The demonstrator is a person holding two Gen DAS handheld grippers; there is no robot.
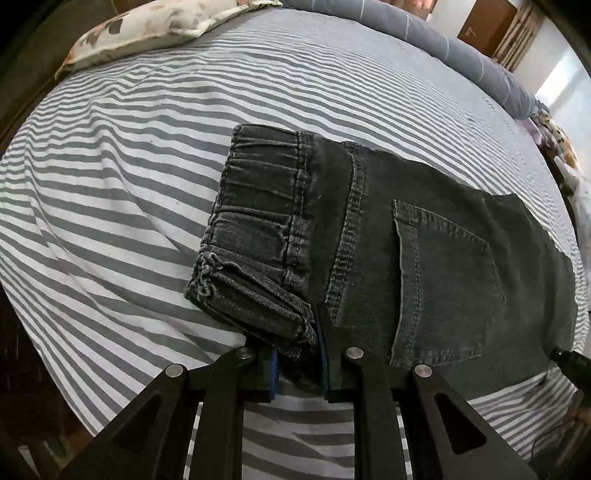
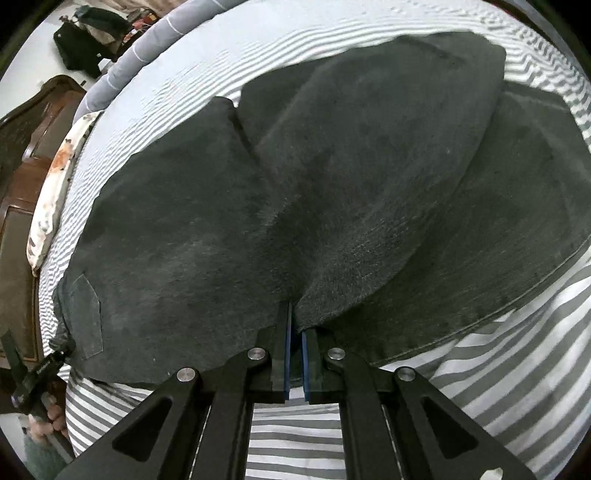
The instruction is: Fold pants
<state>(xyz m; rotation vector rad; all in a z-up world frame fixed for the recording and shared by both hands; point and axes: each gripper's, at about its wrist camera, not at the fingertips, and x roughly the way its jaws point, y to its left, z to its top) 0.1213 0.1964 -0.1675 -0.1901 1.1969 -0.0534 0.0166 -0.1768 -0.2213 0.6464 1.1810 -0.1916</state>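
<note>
The left gripper (image 1: 298,363) is clamped on the bunched corner of the elastic waistband (image 1: 255,236), its blue pads pressed on either side of the gathered denim. The right gripper (image 2: 294,360) is pinched nearly together on the thin near edge of a folded layer of the same garment.

The bed (image 1: 110,177), under a grey-and-white striped sheet, carries everything. The dark pants (image 2: 332,192) lie flat across it, already doubled over at least once, the long axis running sideways between the two grippers: waistband end at the left hand, leg end toward the right hand. A back pocket (image 1: 439,280) faces up just beside the left gripper. From both grippers the cloth spreads forward and away, so my guess is that the next move carries one held end along that long axis toward the other.

A floral pillow (image 1: 147,29) and a grey blanket (image 1: 461,51) sit at the far edge, well apart from the pants.

The right wrist view is blurred, so seams and layer count there are hard to read. How much fabric sits inside the right gripper is hidden.
</note>
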